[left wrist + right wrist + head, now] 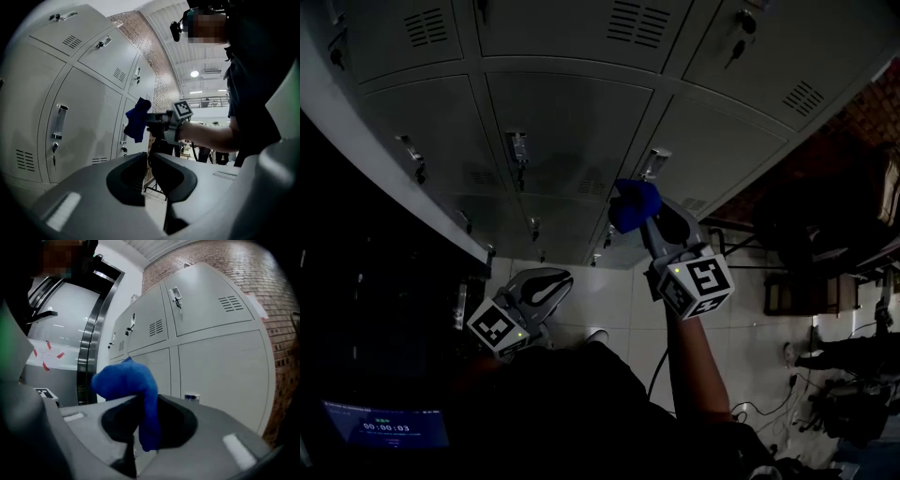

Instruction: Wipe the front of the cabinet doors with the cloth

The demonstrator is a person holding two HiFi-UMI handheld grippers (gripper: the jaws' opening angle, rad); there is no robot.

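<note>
A bank of grey metal cabinet doors [572, 122] with vents, handles and locks fills the upper part of the head view. My right gripper [645, 221] is raised in front of it, shut on a bunched blue cloth [634, 203] that hangs close to a door handle [655, 161]. In the right gripper view the cloth [127, 380] is pinched between the jaws and droops down, with doors [220, 366] just beyond. My left gripper [546, 287] hangs lower and to the left, shut and holding nothing. The left gripper view shows the cloth [137, 119] beside a door [89, 122].
A dark wall edge runs along the cabinets' left side. A small screen [386, 427] glows at the bottom left. Dark furniture [806, 253], floor cables and someone's shoes [795, 356] lie to the right on the tiled floor. A brick wall [276, 310] adjoins the cabinets.
</note>
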